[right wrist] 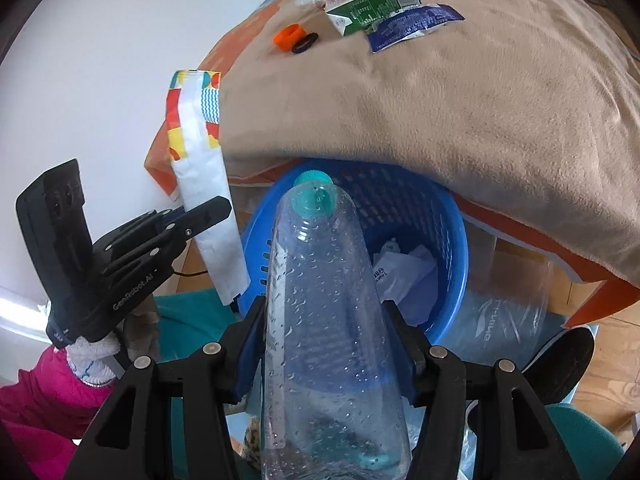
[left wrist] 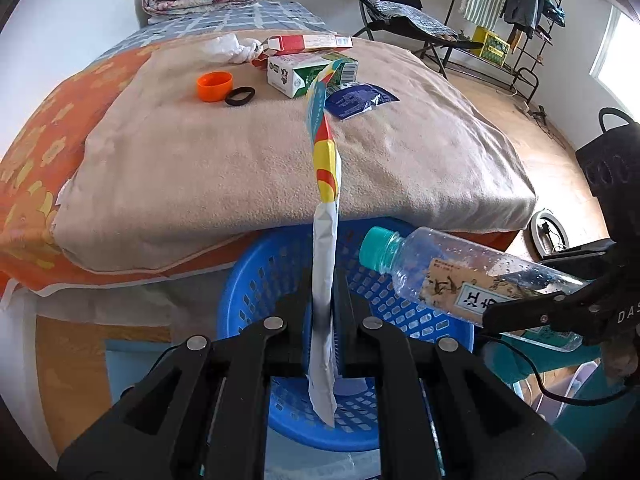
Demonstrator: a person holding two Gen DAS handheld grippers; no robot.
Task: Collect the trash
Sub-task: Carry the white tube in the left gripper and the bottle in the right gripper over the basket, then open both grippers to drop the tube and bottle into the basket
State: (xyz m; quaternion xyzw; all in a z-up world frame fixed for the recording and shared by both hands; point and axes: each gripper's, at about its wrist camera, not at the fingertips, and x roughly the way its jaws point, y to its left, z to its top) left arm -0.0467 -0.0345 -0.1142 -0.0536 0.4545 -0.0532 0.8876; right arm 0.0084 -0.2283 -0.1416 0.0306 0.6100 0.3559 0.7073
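Observation:
My left gripper (left wrist: 323, 312) is shut on a long flat wrapper (left wrist: 325, 184), white below and coloured above, held upright over the blue basket (left wrist: 256, 280). My right gripper (right wrist: 324, 332) is shut on a clear plastic bottle (right wrist: 324, 300) with a teal cap, pointed at the basket (right wrist: 448, 240), which holds crumpled white paper (right wrist: 404, 268). The bottle (left wrist: 472, 276) and right gripper (left wrist: 532, 312) show at the right of the left wrist view. The left gripper (right wrist: 200, 216) and wrapper (right wrist: 208, 184) show at the left of the right wrist view.
On the beige blanket (left wrist: 200, 168) lie an orange cap (left wrist: 214, 86), a black ring (left wrist: 240, 96), a green-white carton (left wrist: 304, 72), a red-white carton (left wrist: 308, 43), a blue packet (left wrist: 356, 100) and a white crumpled bag (left wrist: 230, 48). A chair (left wrist: 400, 12) and clothes rack (left wrist: 508, 12) stand behind.

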